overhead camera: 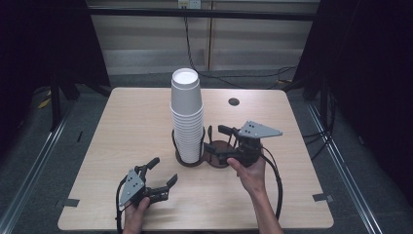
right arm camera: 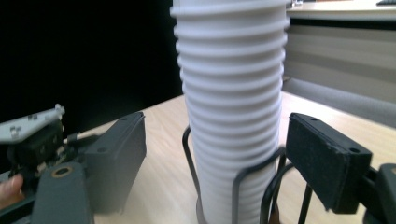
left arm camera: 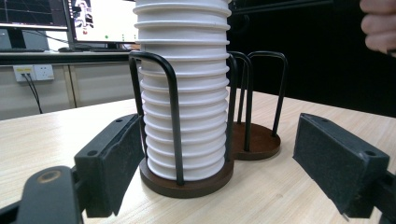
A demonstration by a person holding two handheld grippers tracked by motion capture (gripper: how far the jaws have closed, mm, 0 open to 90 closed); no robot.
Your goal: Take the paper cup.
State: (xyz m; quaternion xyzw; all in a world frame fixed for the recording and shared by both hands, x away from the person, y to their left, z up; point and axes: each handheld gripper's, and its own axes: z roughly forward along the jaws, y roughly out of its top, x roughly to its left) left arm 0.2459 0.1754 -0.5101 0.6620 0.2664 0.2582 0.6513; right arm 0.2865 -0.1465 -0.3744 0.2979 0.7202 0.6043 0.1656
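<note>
Looking down, you have a pale wood-grain table (overhead camera: 126, 126) with rounded corners and a small dark round port (overhead camera: 234, 102) toward its far edge; grey flooring, black frame posts and a light panelled wall with trailing cables surround it. At the middle of the table stands the stack of white paper cups (overhead camera: 186, 117), tall and tapered, its rolled rims forming tight ribs down the sides. It sits in the left bay of the cup holder (overhead camera: 199, 158), a dark brown twin-disc base with thin black wire hoops rising around each bay; the right bay (left arm camera: 256, 142) holds no cups. Your right gripper (overhead camera: 225, 140) hovers just right of the stack, above that right bay, its matte black jaws standing wide with nothing between them and the grey three-cornered plate on top. Your left gripper (overhead camera: 163, 173) is near the front-left edge, well apart from the holder, jaws also spread wide and holding nothing, their flat pads (left arm camera: 116, 161) rough and felt-like.
</note>
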